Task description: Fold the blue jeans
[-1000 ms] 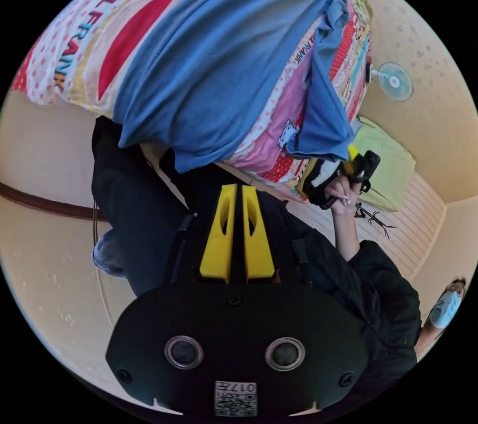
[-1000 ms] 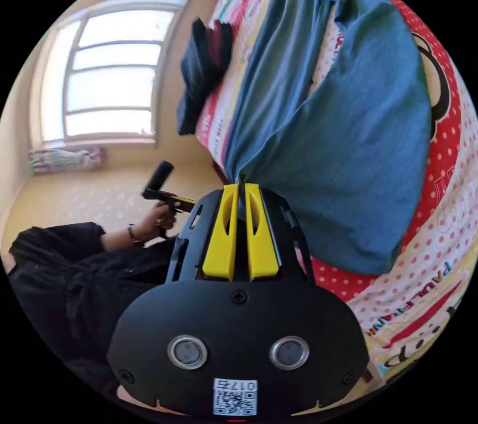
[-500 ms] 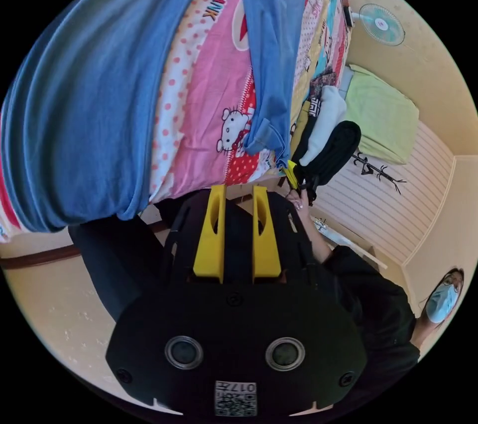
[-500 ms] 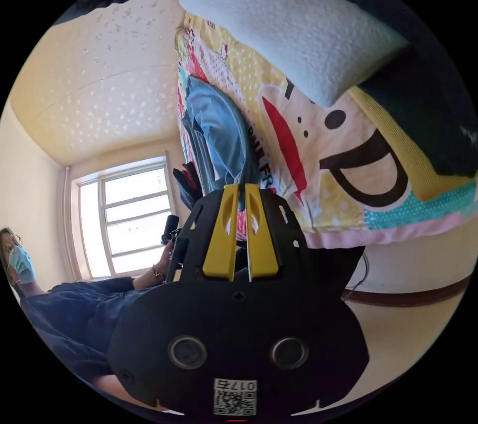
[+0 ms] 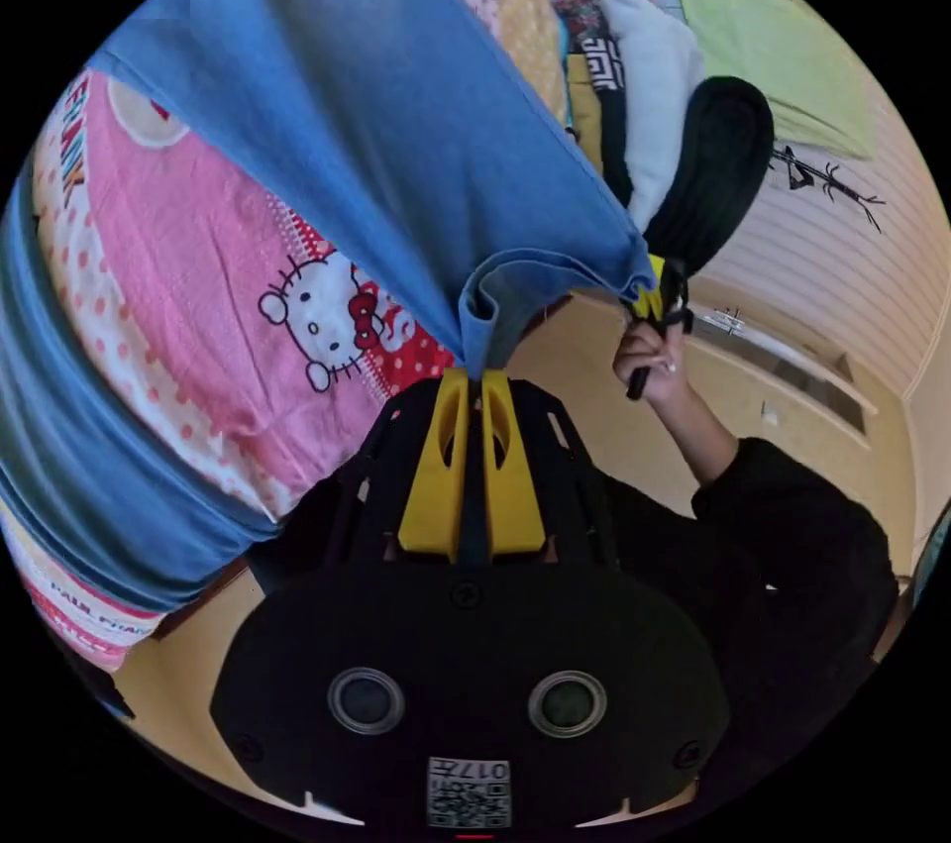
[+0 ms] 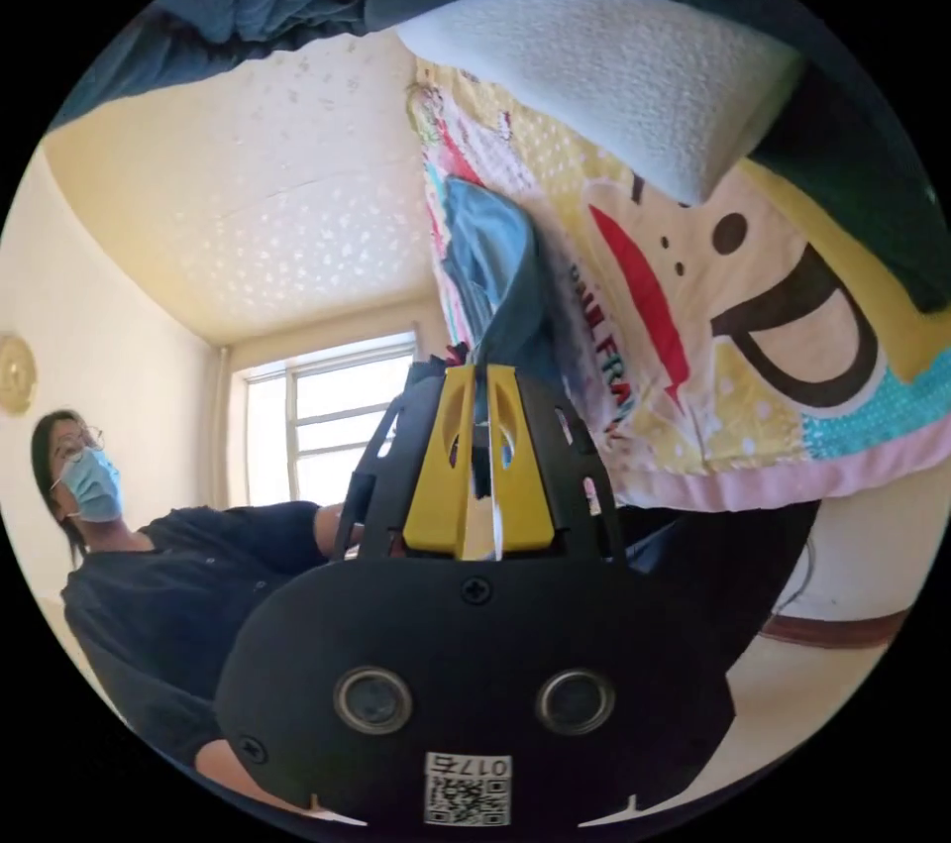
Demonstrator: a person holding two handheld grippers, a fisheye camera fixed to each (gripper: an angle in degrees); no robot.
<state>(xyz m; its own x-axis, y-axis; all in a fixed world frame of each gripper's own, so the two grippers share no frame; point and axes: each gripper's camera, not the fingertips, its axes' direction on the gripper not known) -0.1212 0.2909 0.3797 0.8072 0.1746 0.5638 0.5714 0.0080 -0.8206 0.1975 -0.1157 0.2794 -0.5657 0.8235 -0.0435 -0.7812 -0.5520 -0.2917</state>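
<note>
Both hand-held grippers (image 5: pixel 474 379) (image 6: pixel 477 372) clamped on blue jeans (image 5: pixel 376 130), stretching toward frame's upper left over the bed (image 5: pixel 198 288).

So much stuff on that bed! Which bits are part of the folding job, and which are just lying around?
Part of the job:
- blue jeans
- left gripper, shut on the jeans' edge
- right gripper, also shut on the jeans

Just lying about:
- cartoon bedsheet
- white garment
- black garment
- green pillow
</note>
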